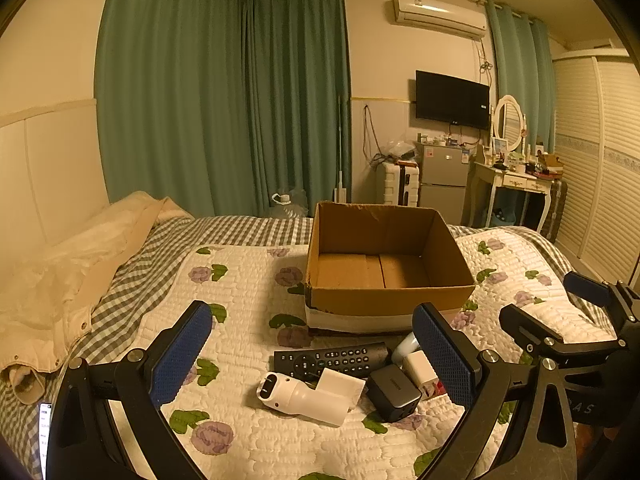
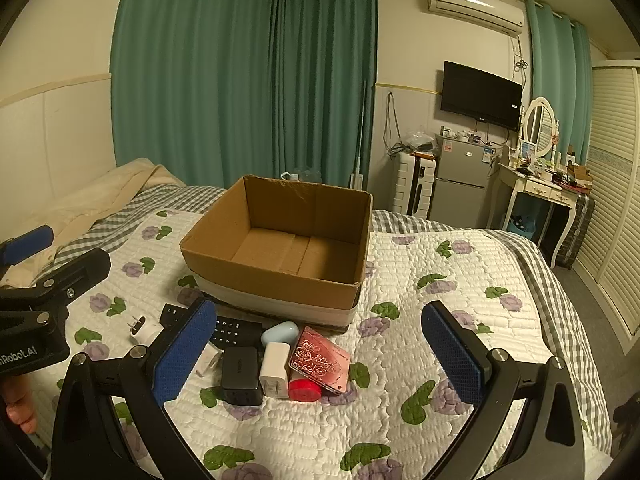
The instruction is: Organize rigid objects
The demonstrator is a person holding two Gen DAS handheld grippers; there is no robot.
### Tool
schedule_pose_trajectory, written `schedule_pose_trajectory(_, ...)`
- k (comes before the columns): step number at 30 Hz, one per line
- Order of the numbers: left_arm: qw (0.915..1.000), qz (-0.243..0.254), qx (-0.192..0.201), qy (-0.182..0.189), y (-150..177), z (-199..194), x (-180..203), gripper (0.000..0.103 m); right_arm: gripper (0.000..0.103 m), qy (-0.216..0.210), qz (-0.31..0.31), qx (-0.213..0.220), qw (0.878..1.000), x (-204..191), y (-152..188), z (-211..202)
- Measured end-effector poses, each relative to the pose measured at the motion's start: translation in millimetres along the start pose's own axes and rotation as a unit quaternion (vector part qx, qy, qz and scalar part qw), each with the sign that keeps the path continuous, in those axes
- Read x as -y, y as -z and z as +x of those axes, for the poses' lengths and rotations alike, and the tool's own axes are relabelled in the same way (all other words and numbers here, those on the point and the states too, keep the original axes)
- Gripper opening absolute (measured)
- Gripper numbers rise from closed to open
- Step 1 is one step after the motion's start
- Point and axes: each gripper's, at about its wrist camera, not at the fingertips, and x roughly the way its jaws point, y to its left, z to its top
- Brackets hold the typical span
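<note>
While both sets of tongs hover spread wide and empty, the left gripper [image 1: 312,364] sits nearer the black remote [image 1: 332,359], lying long axis left-right just ahead, touching other gadgets (chargers etc.) in front of the empty cardboard box [image 1: 390,294]; right gripper [image 2: 320,356] flanks.

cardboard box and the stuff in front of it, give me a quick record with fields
box: cardboard box, open top, nothing inside, on the quilt
pile: black remote, white device, black charger, white charger, pink case, red cap, pale blue case
pile position: near side of box
left gripper: open, holds nothing
right gripper: open, holds nothing
</note>
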Motion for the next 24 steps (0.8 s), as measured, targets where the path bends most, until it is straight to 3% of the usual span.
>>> schedule_pose_trajectory(10, 0.9999, -0.006, 0.007, -0.008, -1.2, -2.3, -10.1, 0.101, 0.103, -0.005, -0.005, -0.01, 1.0, 0.6, -1.3, 2.0)
schedule_pose_trajectory(17, 0.9963, -0.018, -0.077, -0.035, 33.5, 53.2, -29.7, 0.1, 0.103, -0.006, -0.006, -0.045, 0.999, 1.8, 12.2, 23.0)
schedule_pose_trajectory(21, 0.9889, -0.021, -0.145, -0.024, 62.0, 89.7, -29.5, 0.099, 0.103, -0.011, -0.008, -0.068, 0.998, -0.1, 22.2, 36.3)
schedule_pose_trajectory(24, 0.9867, 0.001, -0.161, -0.025, 74.2, 100.2, -20.1, 0.099, 0.103, -0.015, -0.011, -0.082, 0.996, -2.0, 27.7, 44.5)
